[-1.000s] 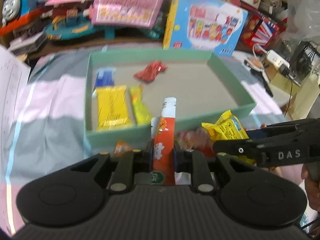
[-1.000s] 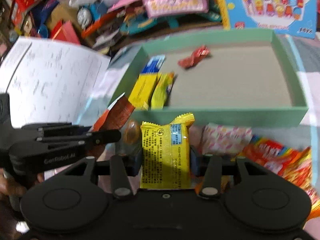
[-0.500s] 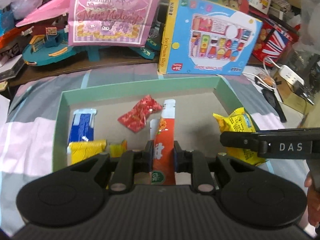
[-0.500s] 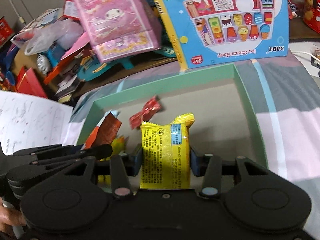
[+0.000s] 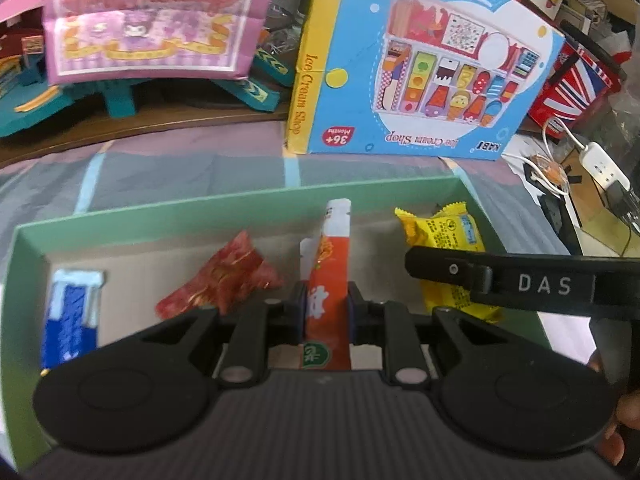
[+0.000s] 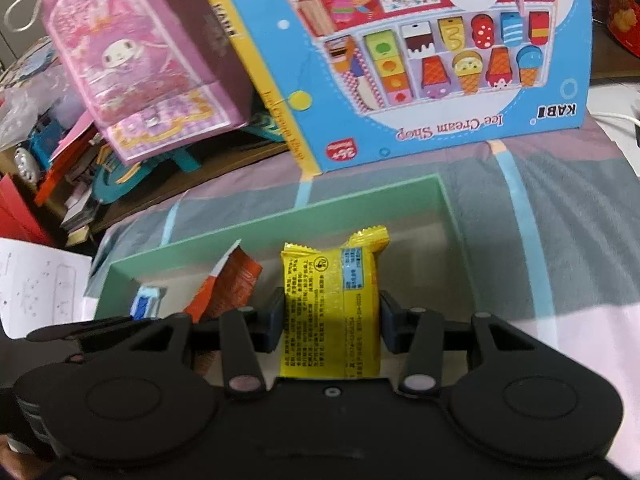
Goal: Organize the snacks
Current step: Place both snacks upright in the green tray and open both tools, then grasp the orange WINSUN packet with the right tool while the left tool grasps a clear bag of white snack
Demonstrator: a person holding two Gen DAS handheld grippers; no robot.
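Left gripper [image 5: 327, 312] pinches a slim orange-and-white sachet [image 5: 329, 280]; right gripper [image 6: 332, 316] clamps a yellow foil packet [image 6: 331, 308], both above the shallow green cardboard tray [image 5: 168, 210] (far wall at twelve o'clock). Crowded release risks collision.

A mint-green tray [image 5: 224, 204] with a pale beige floor holds a blue-and-white packet [image 5: 72, 320] and a red wrapper [image 5: 224, 284], while an orange-and-white sachet [image 5: 328, 280] and a yellow packet [image 6: 328, 304] with a blue label meet black fingers [image 5: 288, 312].
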